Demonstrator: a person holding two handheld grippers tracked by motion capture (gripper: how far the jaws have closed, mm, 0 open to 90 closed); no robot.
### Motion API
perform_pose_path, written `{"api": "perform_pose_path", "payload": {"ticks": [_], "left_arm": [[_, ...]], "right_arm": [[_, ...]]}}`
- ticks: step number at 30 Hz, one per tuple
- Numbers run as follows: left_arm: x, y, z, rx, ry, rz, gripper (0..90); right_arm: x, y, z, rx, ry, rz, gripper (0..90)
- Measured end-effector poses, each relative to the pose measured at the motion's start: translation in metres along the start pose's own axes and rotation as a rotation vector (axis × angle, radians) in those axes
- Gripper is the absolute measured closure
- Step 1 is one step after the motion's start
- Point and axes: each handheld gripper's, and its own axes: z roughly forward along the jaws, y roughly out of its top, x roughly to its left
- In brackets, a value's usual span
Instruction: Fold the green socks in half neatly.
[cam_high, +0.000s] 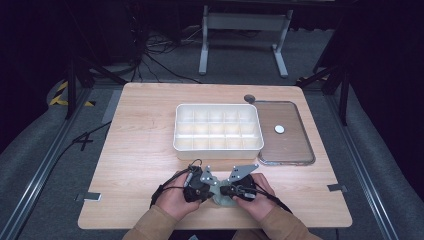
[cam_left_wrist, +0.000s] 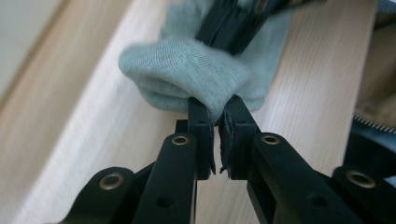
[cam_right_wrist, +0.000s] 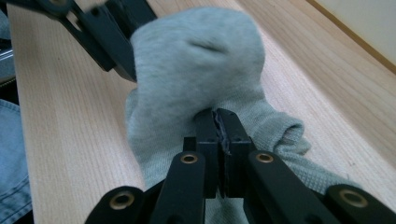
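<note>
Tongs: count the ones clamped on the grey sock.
2. The left tongs pinch a fold at one end of the grey sock. The right tongs pinch it from the opposite side, low over the table at its near edge.

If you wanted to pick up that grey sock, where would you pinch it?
Probably by a raised fold of the sock, coming in low along the table: the cloth is soft and bunched, so folds stand up. The left gripper and right gripper each pinch one from opposite sides.
</note>
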Motion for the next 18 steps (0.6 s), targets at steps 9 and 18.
{"api": "perform_pose_path", "payload": {"ticks": [9, 18], "left_arm": [[0.001, 0.001, -0.005, -0.001, -0.001, 0.016, 84.1], [0.002, 0.007, -0.009, 0.033, -0.003, 0.038, 83.8]], "right_arm": [[-0.001, 0.001, -0.012, -0.014, -0.019, 0.013, 81.5], [-0.016, -0.026, -0.04, 0.094, -0.051, 0.107, 82.0]]}}
